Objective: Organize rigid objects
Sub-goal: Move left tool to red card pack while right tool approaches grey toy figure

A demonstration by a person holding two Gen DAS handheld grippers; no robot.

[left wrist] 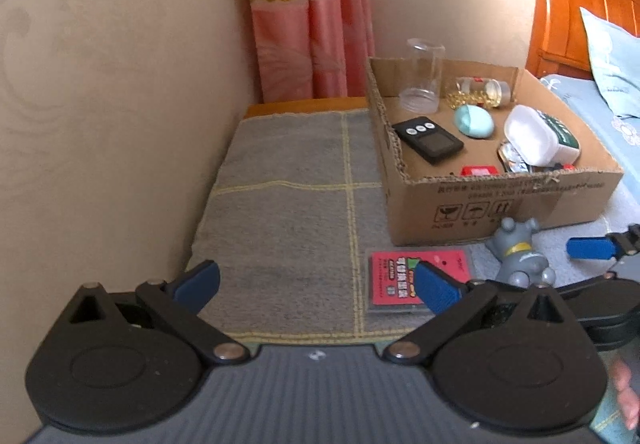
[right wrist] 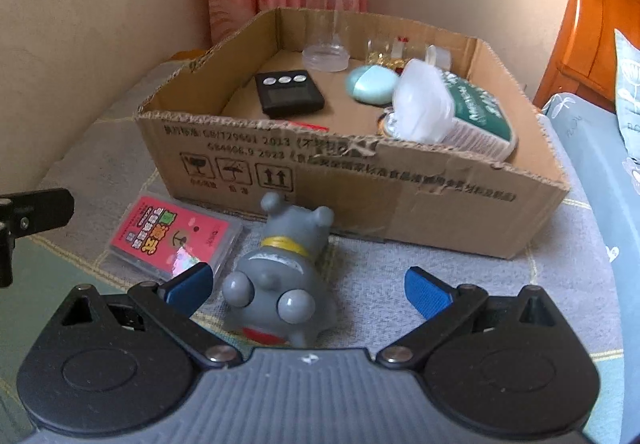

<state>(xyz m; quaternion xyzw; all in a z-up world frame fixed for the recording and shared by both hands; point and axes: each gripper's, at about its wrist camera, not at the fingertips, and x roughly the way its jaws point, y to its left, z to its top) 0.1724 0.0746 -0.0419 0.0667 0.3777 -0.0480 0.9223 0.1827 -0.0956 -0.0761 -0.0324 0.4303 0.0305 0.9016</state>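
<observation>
Just grey checked cloth [left wrist: 288, 203] (pink curtain [left wrist: 308, 23] behind)

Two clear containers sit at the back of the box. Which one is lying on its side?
The small jar holding yellow capsules lies on its side near the back wall of the cardboard box. The taller clear cup beside it stands upright and looks empty.

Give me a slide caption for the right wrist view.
Open right gripper straddles a grey plastic toy figure lying before a brown cardboard box, beside a red card case.
</observation>
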